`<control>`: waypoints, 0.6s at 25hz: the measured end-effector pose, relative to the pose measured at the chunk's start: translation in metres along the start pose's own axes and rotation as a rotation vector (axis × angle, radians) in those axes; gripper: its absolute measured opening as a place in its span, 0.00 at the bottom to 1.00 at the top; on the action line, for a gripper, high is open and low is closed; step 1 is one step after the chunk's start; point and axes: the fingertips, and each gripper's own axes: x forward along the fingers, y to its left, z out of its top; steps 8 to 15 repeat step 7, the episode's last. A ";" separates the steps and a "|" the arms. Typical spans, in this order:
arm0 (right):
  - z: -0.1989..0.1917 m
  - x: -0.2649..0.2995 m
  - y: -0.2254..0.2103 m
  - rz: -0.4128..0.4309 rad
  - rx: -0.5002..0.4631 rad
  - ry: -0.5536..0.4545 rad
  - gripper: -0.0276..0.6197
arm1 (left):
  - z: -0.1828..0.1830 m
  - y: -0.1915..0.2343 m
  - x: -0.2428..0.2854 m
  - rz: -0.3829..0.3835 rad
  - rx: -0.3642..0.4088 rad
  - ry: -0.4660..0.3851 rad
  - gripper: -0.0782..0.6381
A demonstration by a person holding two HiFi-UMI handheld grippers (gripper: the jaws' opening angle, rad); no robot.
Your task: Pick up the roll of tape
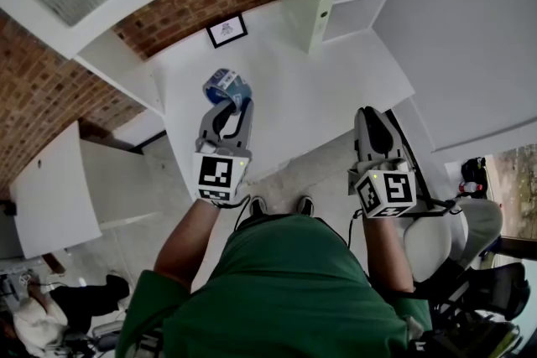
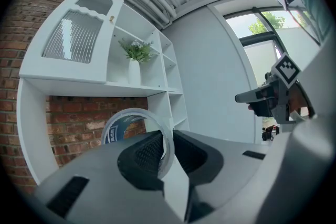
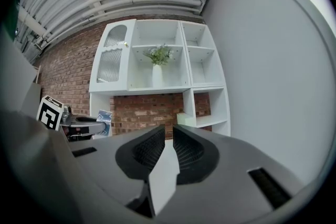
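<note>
The roll of tape [image 1: 225,86], clear with a blue and white core, is held off the white desk [image 1: 327,96] by my left gripper [image 1: 231,106], which is shut on the roll's wall. In the left gripper view the ring [image 2: 118,124] stands upright, its thin wall pinched between the pads [image 2: 149,150]. My right gripper [image 1: 372,118] hovers level to the right, near the desk's front edge. Its jaws are shut to a thin slit with nothing in them [image 3: 169,132]. The right gripper view also shows the left gripper [image 3: 84,126] with the tape [image 3: 104,117].
A small framed picture [image 1: 226,30] leans on the brick wall at the back of the desk. A white box [image 1: 304,0] stands beside the shelf unit [image 3: 202,86], which holds a vase with a plant [image 3: 157,72]. An office chair [image 1: 436,247] is at the right.
</note>
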 end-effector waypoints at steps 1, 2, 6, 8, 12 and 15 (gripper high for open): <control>0.000 0.000 0.001 -0.003 -0.002 0.001 0.14 | -0.001 0.001 0.000 -0.001 -0.002 0.001 0.21; 0.000 0.000 0.002 -0.005 -0.003 0.003 0.14 | -0.002 0.002 -0.001 -0.002 -0.003 0.002 0.21; -0.002 0.001 0.009 -0.010 -0.004 0.008 0.14 | -0.007 0.008 -0.004 -0.006 -0.009 0.007 0.21; -0.003 0.001 0.011 -0.011 -0.005 0.010 0.14 | -0.008 0.009 -0.005 -0.006 -0.010 0.007 0.21; -0.003 0.001 0.011 -0.011 -0.005 0.010 0.14 | -0.008 0.009 -0.005 -0.006 -0.010 0.007 0.21; -0.003 0.001 0.011 -0.011 -0.005 0.010 0.14 | -0.008 0.009 -0.005 -0.006 -0.010 0.007 0.21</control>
